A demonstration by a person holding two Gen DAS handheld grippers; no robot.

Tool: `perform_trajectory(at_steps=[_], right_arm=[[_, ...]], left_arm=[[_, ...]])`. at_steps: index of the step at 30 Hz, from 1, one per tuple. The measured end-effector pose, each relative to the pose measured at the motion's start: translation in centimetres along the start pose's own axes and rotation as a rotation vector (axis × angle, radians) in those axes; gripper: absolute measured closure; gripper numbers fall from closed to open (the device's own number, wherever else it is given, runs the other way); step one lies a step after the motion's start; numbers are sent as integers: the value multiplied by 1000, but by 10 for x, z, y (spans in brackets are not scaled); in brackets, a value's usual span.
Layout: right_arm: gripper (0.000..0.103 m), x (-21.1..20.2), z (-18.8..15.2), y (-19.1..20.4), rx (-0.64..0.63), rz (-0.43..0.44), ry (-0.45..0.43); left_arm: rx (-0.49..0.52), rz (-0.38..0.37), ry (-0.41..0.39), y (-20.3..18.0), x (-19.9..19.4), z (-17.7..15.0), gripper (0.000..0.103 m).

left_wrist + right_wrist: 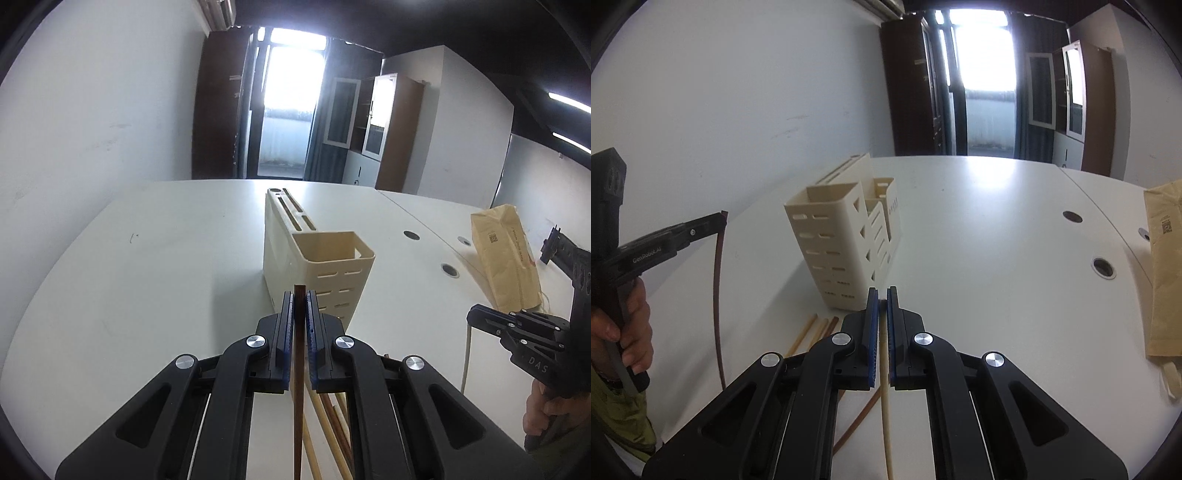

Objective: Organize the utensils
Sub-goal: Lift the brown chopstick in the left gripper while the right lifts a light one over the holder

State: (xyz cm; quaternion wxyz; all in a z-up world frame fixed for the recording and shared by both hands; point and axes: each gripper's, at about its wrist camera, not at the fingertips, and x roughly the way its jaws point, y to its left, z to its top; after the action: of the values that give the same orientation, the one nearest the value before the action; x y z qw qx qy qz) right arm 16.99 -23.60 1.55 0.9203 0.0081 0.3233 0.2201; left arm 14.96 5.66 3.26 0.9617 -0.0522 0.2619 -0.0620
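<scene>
My left gripper [299, 295] is shut on a dark brown chopstick [298, 406] that hangs down between its blue pads; from the right wrist view this chopstick [718, 295] dangles from the left gripper [722, 216]. My right gripper [882, 293] is shut on a pale cream chopstick [885, 406], held near its top end. The cream slotted utensil holder [325, 269] stands on the white table just beyond both grippers, its open compartment [831, 195] facing up. Several loose chopsticks [812, 328] lie on the table below the grippers.
A brown paper bag [506, 254] stands at the table's right side. Round cable holes [1103, 267] mark the table [979, 240]. A white wall runs along the left, cabinets and a bright door are at the far end. A person's hand [631, 332] grips the left tool.
</scene>
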Motion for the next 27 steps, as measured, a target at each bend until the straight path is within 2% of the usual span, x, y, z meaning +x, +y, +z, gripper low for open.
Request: perform_trajectory(at_steps=[11, 19, 27], right_arm=[[98, -20, 50, 8, -36, 34, -140], [98, -25, 87, 21, -75, 57, -207], [98, -29, 113, 27, -92, 100, -254]], left_arm=[[50, -25, -151, -29, -27, 46, 97], [70, -38, -243, -46, -33, 78, 97], [98, -14, -335, -40, -45, 103, 97]])
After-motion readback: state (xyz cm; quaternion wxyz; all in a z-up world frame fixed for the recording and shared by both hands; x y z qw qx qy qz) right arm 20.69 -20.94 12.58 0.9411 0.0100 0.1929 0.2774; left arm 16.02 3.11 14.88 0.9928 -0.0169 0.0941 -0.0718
